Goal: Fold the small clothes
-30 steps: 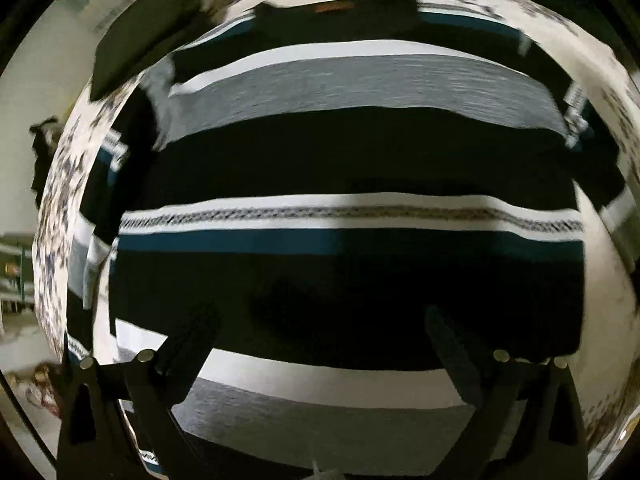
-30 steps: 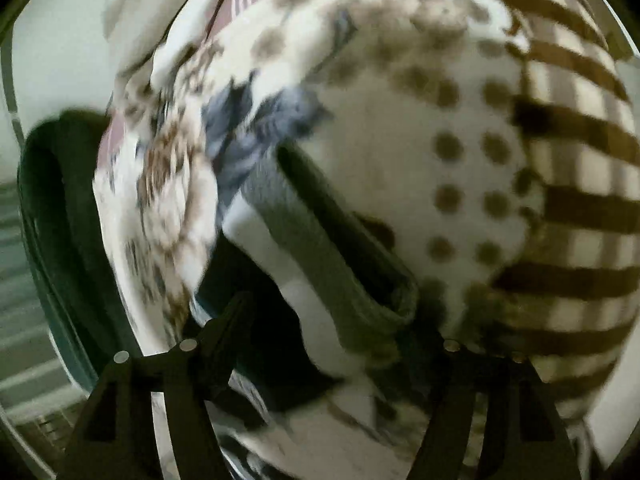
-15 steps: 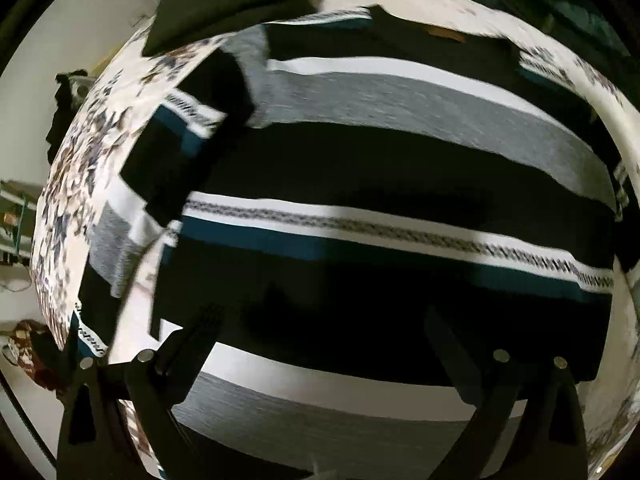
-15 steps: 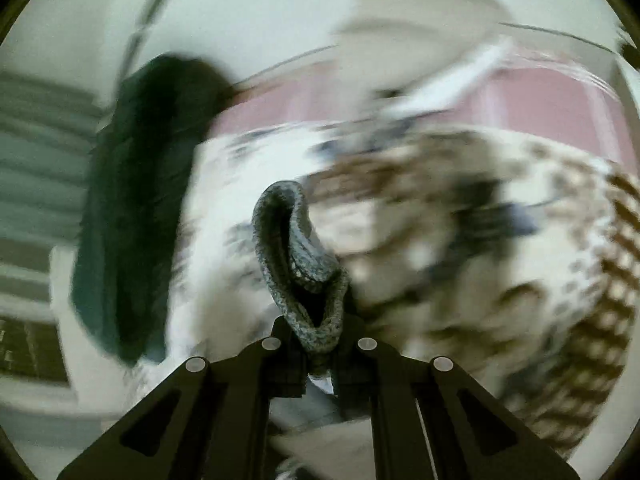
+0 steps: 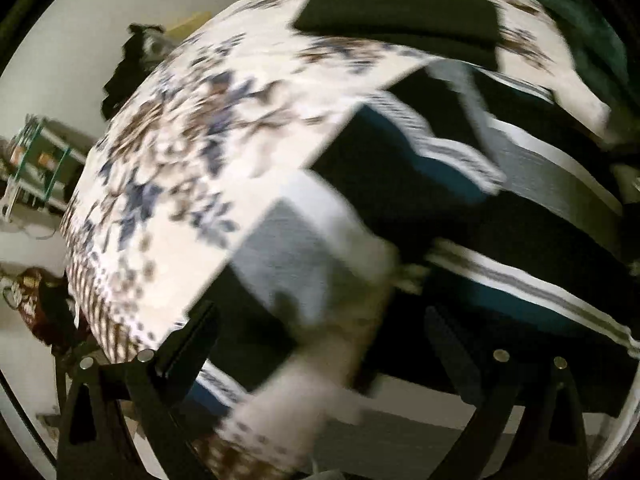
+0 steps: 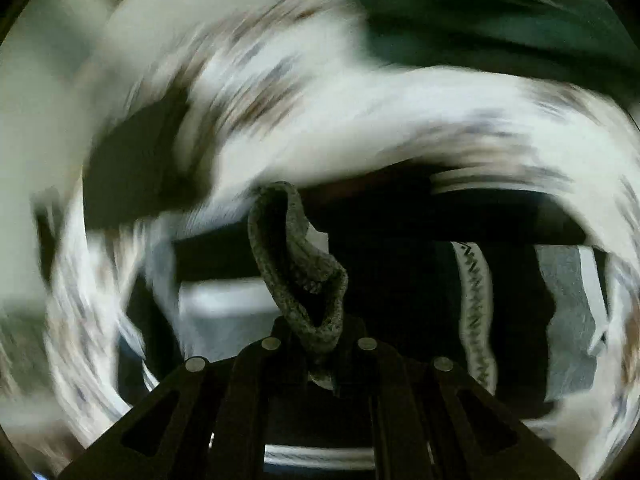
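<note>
Striped sweater spread flat on floral bedsheet, one sleeve angled across sheet. Left gripper above sleeve, jaws wide apart, nothing held. Right gripper jaws closed, pinching grey ribbed cuff. Black folded garment beyond sweater. Right view heavily blurred.

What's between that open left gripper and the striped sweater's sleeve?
Nothing visible. The left gripper hangs open just above the sleeve of the sweater, with no object between. The right gripper already pinches the cuff.
</note>
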Motion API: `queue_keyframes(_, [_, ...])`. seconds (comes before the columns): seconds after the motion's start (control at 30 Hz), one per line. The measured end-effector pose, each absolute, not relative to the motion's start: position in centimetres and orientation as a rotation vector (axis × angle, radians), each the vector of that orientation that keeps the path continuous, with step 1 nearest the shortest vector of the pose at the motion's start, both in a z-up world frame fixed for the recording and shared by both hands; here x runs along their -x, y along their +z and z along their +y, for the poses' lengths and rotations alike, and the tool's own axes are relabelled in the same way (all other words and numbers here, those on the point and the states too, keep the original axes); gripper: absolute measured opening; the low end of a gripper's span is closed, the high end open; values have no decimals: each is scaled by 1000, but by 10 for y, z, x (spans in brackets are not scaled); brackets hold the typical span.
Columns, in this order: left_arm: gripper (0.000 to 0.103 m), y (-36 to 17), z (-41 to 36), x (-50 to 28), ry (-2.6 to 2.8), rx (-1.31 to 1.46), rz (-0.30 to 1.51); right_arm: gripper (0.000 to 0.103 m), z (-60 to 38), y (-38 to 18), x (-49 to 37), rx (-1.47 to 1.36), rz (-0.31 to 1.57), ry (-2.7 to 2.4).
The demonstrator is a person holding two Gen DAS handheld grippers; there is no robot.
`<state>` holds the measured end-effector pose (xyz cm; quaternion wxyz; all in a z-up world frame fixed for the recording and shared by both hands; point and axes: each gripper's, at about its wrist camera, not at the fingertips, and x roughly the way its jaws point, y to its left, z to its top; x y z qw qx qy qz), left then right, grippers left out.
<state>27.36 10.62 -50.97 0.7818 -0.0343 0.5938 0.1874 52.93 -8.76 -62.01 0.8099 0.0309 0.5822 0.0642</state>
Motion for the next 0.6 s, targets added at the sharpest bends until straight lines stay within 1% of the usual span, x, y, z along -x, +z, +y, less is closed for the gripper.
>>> queue_keyframes(0.07, [103, -511, 127, -270, 427, 81, 1276, 8, -16, -640, -533, 79, 1253, 194])
queue_keyframes(0.13, [103, -514, 145, -267, 447, 87, 1274, 8, 26, -667, -535, 156, 1270, 231])
queue_keyframes(0.2, [103, -517, 165, -263, 461, 108, 1278, 9, 45, -688, -540, 210, 1292, 193])
queue_keyframes(0.23, [103, -518, 172, -262, 466, 114, 1285, 13, 50, -699, -545, 209, 1319, 188])
queue_keyframes(0.27, [103, -518, 177, -260, 467, 120, 1291, 14, 48, -706, -547, 179, 1351, 183])
queue_keyframes(0.3, [103, -518, 187, -255, 466, 139, 1296, 23, 46, -704, -547, 123, 1380, 194])
queue_keyframes(0.33, [103, -516, 197, -249, 460, 169, 1300, 39, 38, -708, -553, 47, 1404, 210])
queue_keyframes(0.37, [103, -515, 208, -243, 449, 202, 1301, 50, 29, -705, -553, -34, 1416, 217])
queue_keyframes(0.4, [103, -513, 215, -236, 439, 233, 1303, 70, 21, -700, -551, -103, 1421, 219])
queue_keyframes(0.43, [103, -510, 228, -223, 425, 271, 1307, 73, 12, -697, -548, -158, 1422, 215])
queue_keyframes(0.53, [103, -509, 255, -185, 416, 336, 1326, 73, -1, -687, -528, -255, 1446, 159])
queue_keyframes(0.6, [103, -517, 270, -160, 416, 392, 1359, 74, 11, -685, -514, -314, 1481, 119])
